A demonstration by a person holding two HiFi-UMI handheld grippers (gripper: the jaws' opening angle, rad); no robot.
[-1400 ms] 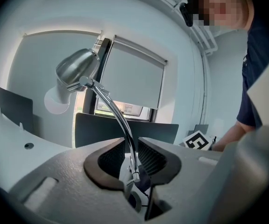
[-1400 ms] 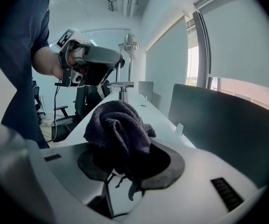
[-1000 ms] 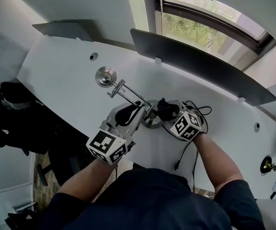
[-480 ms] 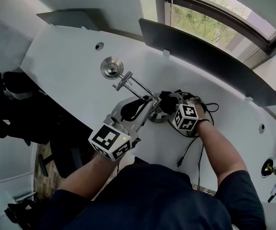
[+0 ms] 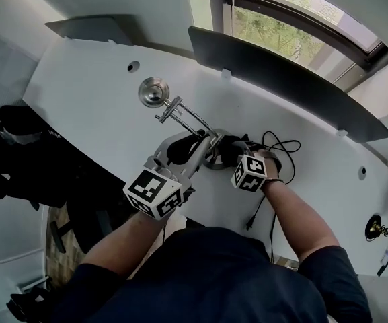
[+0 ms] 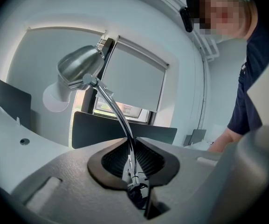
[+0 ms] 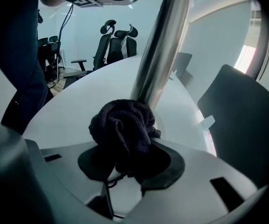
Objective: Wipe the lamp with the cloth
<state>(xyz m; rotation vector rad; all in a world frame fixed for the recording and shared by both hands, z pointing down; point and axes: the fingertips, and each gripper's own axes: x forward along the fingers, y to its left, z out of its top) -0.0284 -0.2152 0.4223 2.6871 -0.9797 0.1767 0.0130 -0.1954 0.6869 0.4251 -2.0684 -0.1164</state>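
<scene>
The lamp (image 5: 184,116) is polished chrome: a round shade (image 5: 153,91), thin twin rods and a thick post on a ring base (image 5: 213,162). It stands near the middle of the counter (image 5: 93,106), its shade out toward 10 o'clock from the base.

The left tool (image 5: 204,147) is clamped narrow on the rods. The right tool (image 5: 228,151) pinches a bunched dark cloth (image 5: 233,147) at 3 o'clock of the base.

The counter is white and curved, with a dark divider panel (image 5: 281,86) along its far edge below a window (image 5: 281,19). A black cable (image 5: 275,147) loops at 3 o'clock of the right tool.

Only the left gripper view shows the shade (image 6: 80,66) from below, against a roller blind (image 6: 134,78). Only the right gripper view shows the knit cloth (image 7: 125,129) touching the foot of the post, and office chairs (image 7: 116,40) beyond.
</scene>
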